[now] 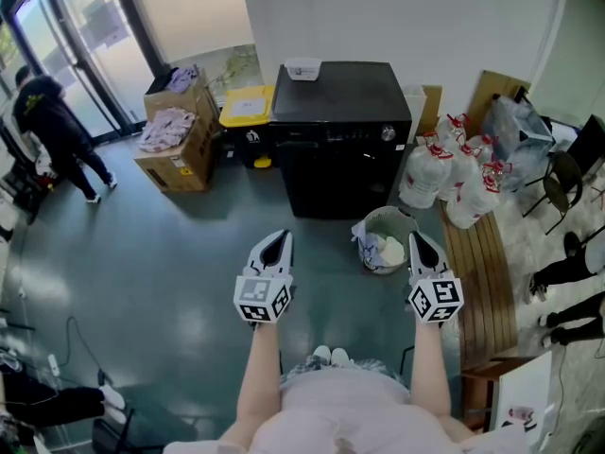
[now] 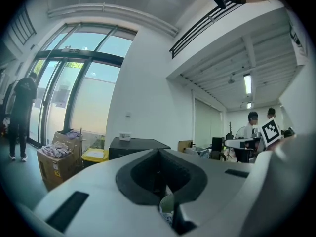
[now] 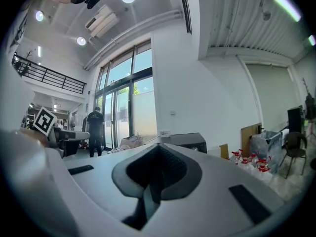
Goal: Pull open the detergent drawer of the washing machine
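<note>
Jaws together and empty, the left tool [image 1: 277, 239] and right tool [image 1: 422, 245] point level at the black washing machine [image 1: 340, 149] well ahead, seemingly poised to approach.

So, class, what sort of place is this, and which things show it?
Probably a high-ceilinged workspace or test hall, not a home: a black washing machine near cardboard boxes, tall glass doors, a railed gallery.

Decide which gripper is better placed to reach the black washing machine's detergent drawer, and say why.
Probably the left gripper: it lines up with the front of the black washing machine. The right gripper sits past the machine's right edge, behind a pale round bin. Both are shut and well short.
</note>
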A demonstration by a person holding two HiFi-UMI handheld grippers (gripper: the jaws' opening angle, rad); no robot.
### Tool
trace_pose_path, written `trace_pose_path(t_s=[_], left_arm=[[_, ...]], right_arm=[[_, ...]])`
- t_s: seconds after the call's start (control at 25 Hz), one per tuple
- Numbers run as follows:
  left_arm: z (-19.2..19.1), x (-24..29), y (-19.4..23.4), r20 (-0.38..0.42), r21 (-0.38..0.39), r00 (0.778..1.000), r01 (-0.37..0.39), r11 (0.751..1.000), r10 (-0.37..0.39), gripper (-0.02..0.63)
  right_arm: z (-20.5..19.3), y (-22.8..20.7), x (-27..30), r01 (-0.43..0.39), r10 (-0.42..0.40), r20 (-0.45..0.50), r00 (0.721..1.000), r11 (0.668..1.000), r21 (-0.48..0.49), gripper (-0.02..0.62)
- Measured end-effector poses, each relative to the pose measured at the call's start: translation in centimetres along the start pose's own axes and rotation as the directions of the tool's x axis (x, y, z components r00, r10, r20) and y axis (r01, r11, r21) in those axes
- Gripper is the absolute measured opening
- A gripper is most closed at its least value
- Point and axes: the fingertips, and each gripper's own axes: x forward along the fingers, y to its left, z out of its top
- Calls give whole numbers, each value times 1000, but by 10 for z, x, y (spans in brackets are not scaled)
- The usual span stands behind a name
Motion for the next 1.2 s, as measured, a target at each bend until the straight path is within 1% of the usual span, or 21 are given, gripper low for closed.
trace_pose_path(t_s=[0.16, 0.28, 0.32, 0.4, 0.44, 0.48, 0.52, 0.6, 0.76, 0.84, 1.0, 1.2], left_arm=[[7, 2, -4, 28, -11, 999, 22, 1000, -21, 28], [10, 2, -3, 34, 8, 999, 13, 1000, -13, 29], [11, 1, -3, 37, 14, 999, 11, 1000, -12, 29], [12, 1, -3, 46, 13, 999, 20, 1000, -21, 37], [12, 1, -4, 50, 5, 998, 29, 1000, -29, 89], [13, 1, -5, 54, -3, 998, 36, 999, -36, 175], [13, 0, -5, 58, -10, 998, 41, 999, -41, 210], [15, -1, -6, 67, -17, 997, 43, 999, -42, 259], [16, -4, -4, 75, -16, 997, 30, 999, -29, 318], [16, -5, -2, 77, -17, 997, 27, 999, -26, 333], [16, -6, 3, 74, -15, 997, 28, 999, -27, 353], [17, -4, 7, 71, -5, 997, 35, 999, -35, 360]], right_arm=[[3, 1, -1, -19, 18, 13, 1000, 1000, 17, 15], [8, 5, -3, -35, 33, 43, 999, 999, 28, 15], [9, 6, -3, -39, 38, 50, 998, 999, 34, 42], [9, 8, -3, -47, 44, 62, 997, 998, 46, 117], [10, 8, -3, -49, 45, 70, 997, 997, 52, 157], [11, 8, -4, -49, 44, 78, 996, 997, 58, 183], [13, 7, -5, -47, 41, 87, 995, 997, 64, 207], [14, 5, -7, -38, 30, 103, 994, 996, 78, 263], [14, 3, -6, -22, 12, 102, 995, 995, 93, 357], [13, 5, -5, -19, 11, 92, 996, 996, 90, 393], [11, 12, 0, -22, 15, 78, 997, 996, 88, 417], [12, 17, 5, -22, 16, 72, 997, 996, 87, 422]])
